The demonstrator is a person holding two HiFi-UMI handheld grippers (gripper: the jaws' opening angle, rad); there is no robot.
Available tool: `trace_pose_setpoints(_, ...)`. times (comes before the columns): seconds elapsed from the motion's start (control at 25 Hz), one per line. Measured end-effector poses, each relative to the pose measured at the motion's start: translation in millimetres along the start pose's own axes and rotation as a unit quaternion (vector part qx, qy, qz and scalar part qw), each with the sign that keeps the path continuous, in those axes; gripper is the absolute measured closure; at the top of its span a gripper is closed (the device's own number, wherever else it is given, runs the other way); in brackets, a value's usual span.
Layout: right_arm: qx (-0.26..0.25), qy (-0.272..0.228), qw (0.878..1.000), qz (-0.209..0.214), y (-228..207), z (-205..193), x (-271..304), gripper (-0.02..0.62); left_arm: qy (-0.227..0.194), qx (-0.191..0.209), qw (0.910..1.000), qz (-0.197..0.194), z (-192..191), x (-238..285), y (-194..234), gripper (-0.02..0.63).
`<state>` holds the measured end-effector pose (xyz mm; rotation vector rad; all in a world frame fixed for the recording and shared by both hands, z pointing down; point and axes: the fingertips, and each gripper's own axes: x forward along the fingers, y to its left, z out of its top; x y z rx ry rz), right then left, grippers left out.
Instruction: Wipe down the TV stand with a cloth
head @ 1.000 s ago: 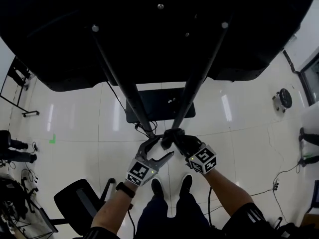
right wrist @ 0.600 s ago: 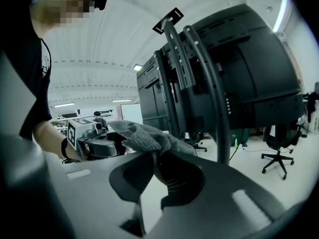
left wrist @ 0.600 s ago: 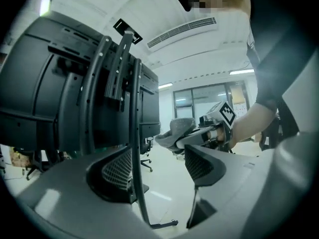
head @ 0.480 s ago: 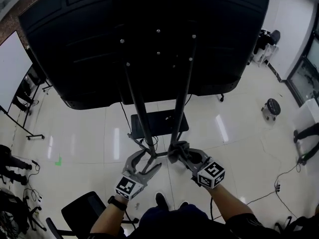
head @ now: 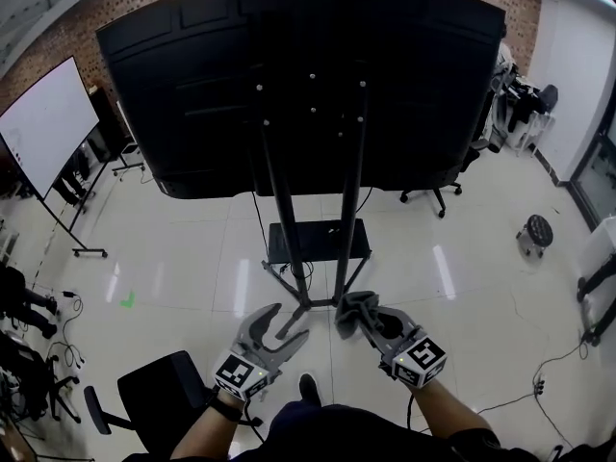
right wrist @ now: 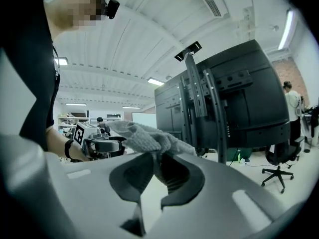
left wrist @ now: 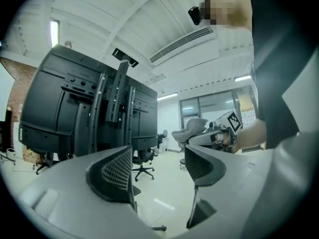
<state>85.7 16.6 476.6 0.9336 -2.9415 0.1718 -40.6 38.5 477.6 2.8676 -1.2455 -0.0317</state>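
Observation:
The TV stand [head: 303, 200] is two black poles rising from a black base plate [head: 318, 241] to the back of a large black TV [head: 308, 75]. My right gripper [head: 358, 314] is shut on a grey cloth [head: 354, 308], held beside the foot of the right pole. The right gripper view shows the cloth [right wrist: 149, 138] bunched between the jaws, with the stand [right wrist: 212, 108] just ahead. My left gripper [head: 285, 321] is open and holds nothing, near the foot of the left pole. In the left gripper view the jaws stand apart, the stand [left wrist: 112, 108] to their left.
A black office chair [head: 159, 397] stands at the lower left of the floor. A whiteboard on a rolling frame [head: 48, 123] is at the left. A stool [head: 534, 231] and more chairs sit at the right. Cables [head: 289, 268] trail by the stand's base.
The head view has tilted upward, so the whole TV back now shows. Both grippers have sunk lower in the frame and stay near the pole feet; the cloth remains held.

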Motion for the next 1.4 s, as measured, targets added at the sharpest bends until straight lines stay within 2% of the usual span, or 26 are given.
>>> trace_pose_setpoints(0.28,-0.011,-0.013,1.000,0.024,44.2,-0.4,-58.4,0.563,-0.002,0.015,0.9999,0.007,9.6,-32.4,-73.0,0.253)
trace_pose_setpoints(0.44,-0.018,-0.014,1.000,0.018,56.9,-0.9,-82.0,0.565,0.006,0.024,0.9997,0.005,4.5,-48.7,-93.9,0.253)
trace_pose_setpoints(0.72,-0.029,-0.028,0.999,0.008,76.8,14.2,-97.6,0.565,-0.017,0.031,0.9994,0.002,29.1,-63.6,-104.5,0.254)
trace_pose_setpoints(1.08,-0.031,-0.055,0.998,0.000,102.3,32.2,-97.8,0.565,-0.026,0.039,0.9989,0.001,38.0,-89.8,-103.2,0.254)
trace_pose_setpoints(1.24,-0.028,-0.050,0.998,0.001,108.7,28.9,-102.1,0.565,-0.031,0.038,0.9988,0.004,33.1,-94.2,-100.2,0.255)
trace_pose_setpoints(1.4,-0.018,-0.050,0.998,-0.017,103.3,21.1,-106.9,0.565,-0.033,0.041,0.9986,0.002,40.3,-95.8,-101.2,0.255)
